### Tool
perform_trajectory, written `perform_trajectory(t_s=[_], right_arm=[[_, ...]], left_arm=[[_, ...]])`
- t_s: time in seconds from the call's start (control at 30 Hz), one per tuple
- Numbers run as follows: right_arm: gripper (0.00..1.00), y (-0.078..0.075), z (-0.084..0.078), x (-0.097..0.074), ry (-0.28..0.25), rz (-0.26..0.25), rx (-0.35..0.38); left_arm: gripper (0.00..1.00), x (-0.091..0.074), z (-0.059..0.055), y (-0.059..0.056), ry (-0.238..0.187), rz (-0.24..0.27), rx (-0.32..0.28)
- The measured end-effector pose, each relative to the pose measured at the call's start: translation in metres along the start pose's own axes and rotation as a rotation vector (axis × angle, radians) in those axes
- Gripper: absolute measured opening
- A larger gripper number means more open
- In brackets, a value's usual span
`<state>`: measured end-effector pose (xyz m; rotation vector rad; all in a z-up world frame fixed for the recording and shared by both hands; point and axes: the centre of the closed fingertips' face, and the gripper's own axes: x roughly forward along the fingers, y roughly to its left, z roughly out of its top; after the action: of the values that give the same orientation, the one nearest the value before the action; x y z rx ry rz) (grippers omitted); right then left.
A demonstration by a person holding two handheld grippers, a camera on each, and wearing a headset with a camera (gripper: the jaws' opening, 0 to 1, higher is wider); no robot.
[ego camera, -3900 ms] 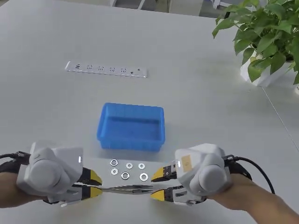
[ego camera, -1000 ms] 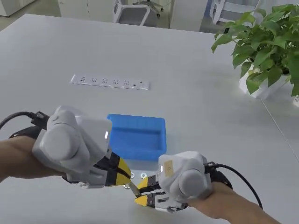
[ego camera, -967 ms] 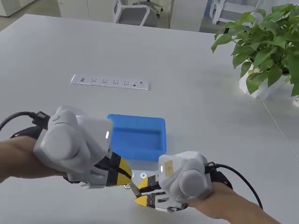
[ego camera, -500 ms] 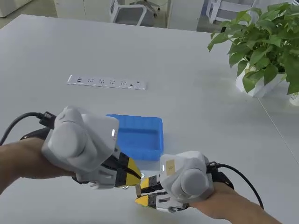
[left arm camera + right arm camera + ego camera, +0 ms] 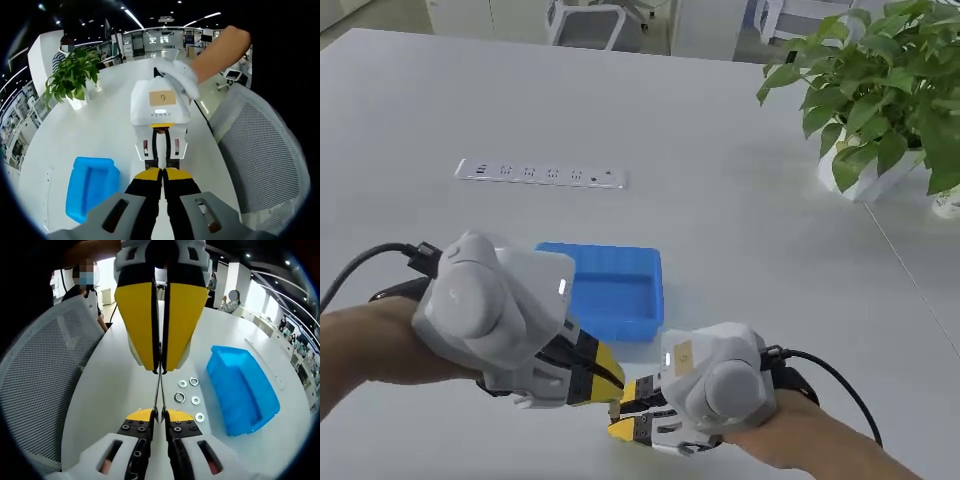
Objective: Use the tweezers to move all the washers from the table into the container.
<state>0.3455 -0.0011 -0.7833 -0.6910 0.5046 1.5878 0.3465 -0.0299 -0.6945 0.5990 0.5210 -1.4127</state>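
Both grippers meet nose to nose over the near edge of the table (image 5: 740, 230), and each is clamped on the tweezers (image 5: 159, 390).

1. Right gripper (image 5: 159, 416): jaws drawn together on the lower end of the tweezers. In the head view the right gripper (image 5: 628, 408) sits at the bottom, right of centre, pointing left.
2. Left gripper (image 5: 161, 371): yellow jaws pressed on the upper part of the tweezers, with a narrow slit between them. In its own view the left gripper (image 5: 163, 172) has its tips closed and touching the nose of the right gripper (image 5: 161, 164). In the head view the left gripper (image 5: 615, 378) comes in from the left, raised and pointing down to the right.
3. Tweezers: a thin metal strip running straight from one set of jaws to the other, held above the table.
4. Washers (image 5: 179, 397): five can be counted, lying flat on the table in a loose cluster, just to the right of the tweezers in the right gripper view, between them and the container.
5. Container (image 5: 610, 290): a blue rectangular tray, open side up, near the washers but apart from them. Its floor appears bare.
6. Power strip (image 5: 540, 173): white, lying flat beyond the container, well apart from it.
7. Plant (image 5: 870, 90): green and leafy, in a white pot at the far right of the table.
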Motion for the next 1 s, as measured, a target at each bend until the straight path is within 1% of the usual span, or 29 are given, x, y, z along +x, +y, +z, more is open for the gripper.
perform_trajectory(t_s=[0.37,0.7,1.0], right_arm=[[0.12,-0.002,0.000,0.000,0.007,-0.001,-0.011],[0.12,-0.007,0.003,-0.003,-0.003,-0.013,-0.005],[0.12,-0.013,0.003,-0.004,-0.006,-0.025,-0.004]], left_arm=[[0.06,-0.002,-0.002,0.001,0.017,0.007,0.012],[0.05,-0.003,0.002,0.006,0.016,0.011,0.023],[0.05,-0.004,0.002,0.012,0.017,0.018,0.026]])
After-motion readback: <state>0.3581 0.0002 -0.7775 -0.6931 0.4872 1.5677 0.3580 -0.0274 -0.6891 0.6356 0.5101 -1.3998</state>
